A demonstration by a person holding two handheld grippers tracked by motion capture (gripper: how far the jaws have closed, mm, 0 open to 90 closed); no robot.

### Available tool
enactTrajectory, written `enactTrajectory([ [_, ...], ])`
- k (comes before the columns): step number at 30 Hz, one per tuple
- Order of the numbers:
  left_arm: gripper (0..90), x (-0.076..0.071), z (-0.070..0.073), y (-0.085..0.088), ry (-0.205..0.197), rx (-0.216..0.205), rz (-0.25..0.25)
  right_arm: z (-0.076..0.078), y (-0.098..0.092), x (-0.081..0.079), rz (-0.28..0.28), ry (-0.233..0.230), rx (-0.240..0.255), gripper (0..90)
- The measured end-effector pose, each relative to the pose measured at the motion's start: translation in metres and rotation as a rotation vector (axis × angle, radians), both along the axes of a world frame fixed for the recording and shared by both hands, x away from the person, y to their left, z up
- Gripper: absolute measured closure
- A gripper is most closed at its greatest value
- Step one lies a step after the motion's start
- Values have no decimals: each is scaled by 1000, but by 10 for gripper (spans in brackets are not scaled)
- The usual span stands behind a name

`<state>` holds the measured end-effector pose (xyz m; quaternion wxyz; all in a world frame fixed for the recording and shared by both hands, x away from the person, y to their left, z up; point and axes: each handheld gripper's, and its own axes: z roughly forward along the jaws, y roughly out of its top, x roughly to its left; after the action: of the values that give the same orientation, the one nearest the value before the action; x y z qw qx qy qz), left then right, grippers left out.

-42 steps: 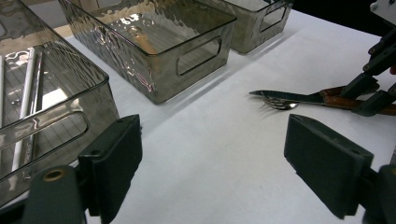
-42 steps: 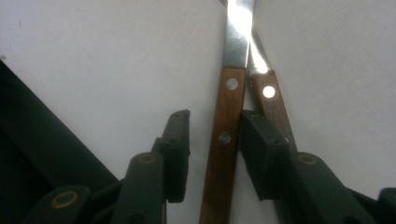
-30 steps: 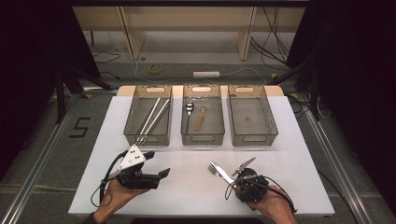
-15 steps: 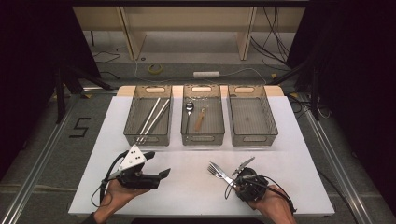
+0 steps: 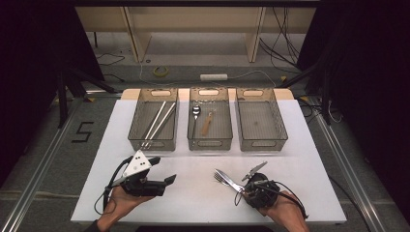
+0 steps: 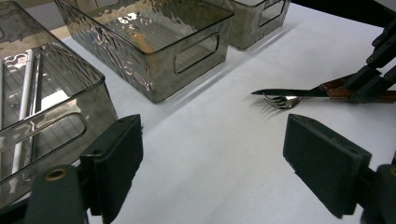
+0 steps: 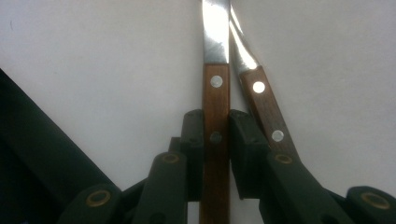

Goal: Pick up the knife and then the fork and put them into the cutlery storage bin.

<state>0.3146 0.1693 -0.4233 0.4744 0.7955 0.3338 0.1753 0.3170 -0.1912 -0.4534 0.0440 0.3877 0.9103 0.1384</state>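
A wooden-handled knife (image 7: 215, 100) lies on the white table with its serrated blade (image 6: 289, 92) just above a wooden-handled fork (image 5: 220, 176). The fork's handle (image 7: 266, 112) runs close beside the knife's. My right gripper (image 7: 215, 135) sits at the table's near right (image 5: 244, 188). Its jaws have just been closing, and its pads now press both sides of the knife handle. My left gripper (image 5: 163, 169) rests at the near left, held in a hand. Its jaws (image 6: 212, 158) stand wide open with nothing between them.
Three smoky clear bins stand in a row at the back. The left bin (image 5: 135, 137) holds two long pale sticks (image 5: 157, 121). The middle bin (image 5: 211, 144) holds a spoon (image 5: 195, 112) and a small wooden-handled utensil (image 5: 208, 124). The right bin (image 5: 263, 144) is bare.
Both hands keep their places. The knife and fork lie almost where they were, and the right gripper stays at their handles.
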Motion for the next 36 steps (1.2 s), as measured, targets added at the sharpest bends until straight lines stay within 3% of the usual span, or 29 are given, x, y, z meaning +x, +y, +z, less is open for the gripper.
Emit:
enactTrajectory([
  [10,195,1,1,2,6,-17,4,15,-8,-1,4,-49,47,773],
  [17,192,3,1,6,9,-64,18,26,-16,5,-2,-82,85,773],
  [26,191,3,3,11,1,-104,22,38,-27,29,-34,-116,134,773],
  [36,191,0,4,19,-3,-106,29,55,-39,54,-84,-161,186,773],
])
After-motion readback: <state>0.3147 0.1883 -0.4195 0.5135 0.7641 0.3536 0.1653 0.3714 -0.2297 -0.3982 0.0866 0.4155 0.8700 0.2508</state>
